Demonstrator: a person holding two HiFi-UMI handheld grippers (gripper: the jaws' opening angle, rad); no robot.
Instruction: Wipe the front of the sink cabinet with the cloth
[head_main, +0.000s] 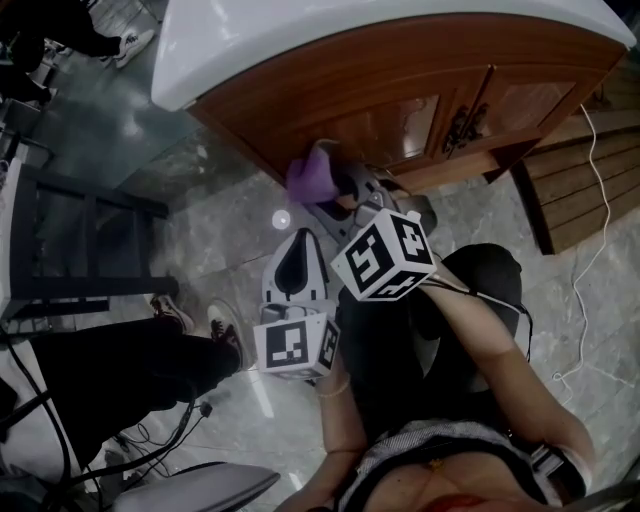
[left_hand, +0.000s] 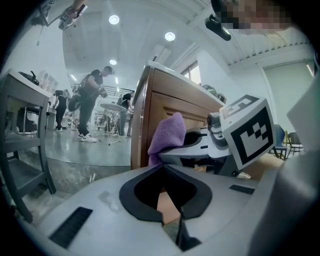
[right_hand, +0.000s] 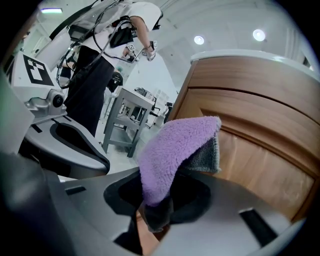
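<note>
The grey marbled floor (head_main: 200, 190) fills most of the head view; on it stands the wooden sink cabinet (head_main: 400, 90), with a white basin top (head_main: 300, 40) and panelled doors bearing dark metal handles (head_main: 462, 125); to the left of it stands a dark metal rack (head_main: 90, 240), well apart from the cabinet; below the rack a bystander's dark-trousered legs (head_main: 110, 365) and sneakers (head_main: 228, 335) are planted near the person holding the tools; the right tongs (head_main: 340, 195), with their marker cube (head_main: 385, 255) behind them, reach toward the lower left part of the cabinet front; in the right gripper view these tongs (right_hand: 157, 207) are clamped on a fold of the cloth, with the wood (right_hand: 260, 115) just beyond; the left tongs (head_main: 299, 236) sit lower and nearer the person, beside the right ones and clear of the cabinet; in the left gripper view their tips (left_hand: 163, 167) meet with nothing between them; the cloth (head_main: 310, 178), purple fleece with a grey underside (right_hand: 175, 150), stands up from the right tongs right at the cabinet front (left_hand: 160, 100), though whether it presses on the wood cannot be told; a thin white cable (head_main: 590, 270) trails over the floor at the right.
</note>
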